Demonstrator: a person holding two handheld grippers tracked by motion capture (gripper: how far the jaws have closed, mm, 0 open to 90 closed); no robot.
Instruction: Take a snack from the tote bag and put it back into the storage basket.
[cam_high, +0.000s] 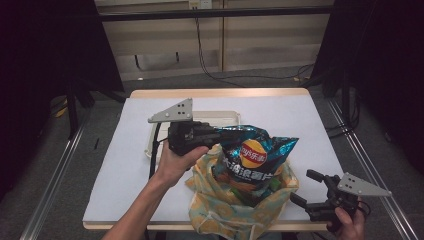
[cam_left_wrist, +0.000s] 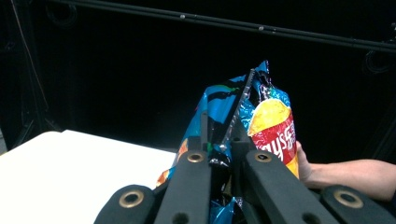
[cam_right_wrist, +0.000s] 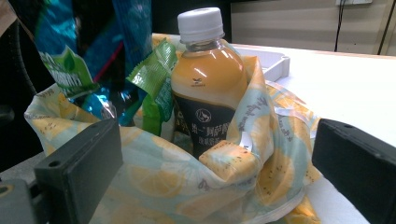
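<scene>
— How will that chip bag (cam_high: 257, 152) handle?

— Light, crinkly and slippery, I reckon; I grip its top seam. It hangs half inside the fabric bag (cam_high: 235, 207) on the table (cam_high: 125, 165).

— The claws?

— My left claw (cam_left_wrist: 223, 154) pinches the seam tight; my right claw (cam_high: 306, 187) waits spread, holding nothing.

We read the red-and-yellow Lay's roundel on the blue chip bag (cam_high: 255, 155), with large white Chinese characters just below that roundel.
</scene>
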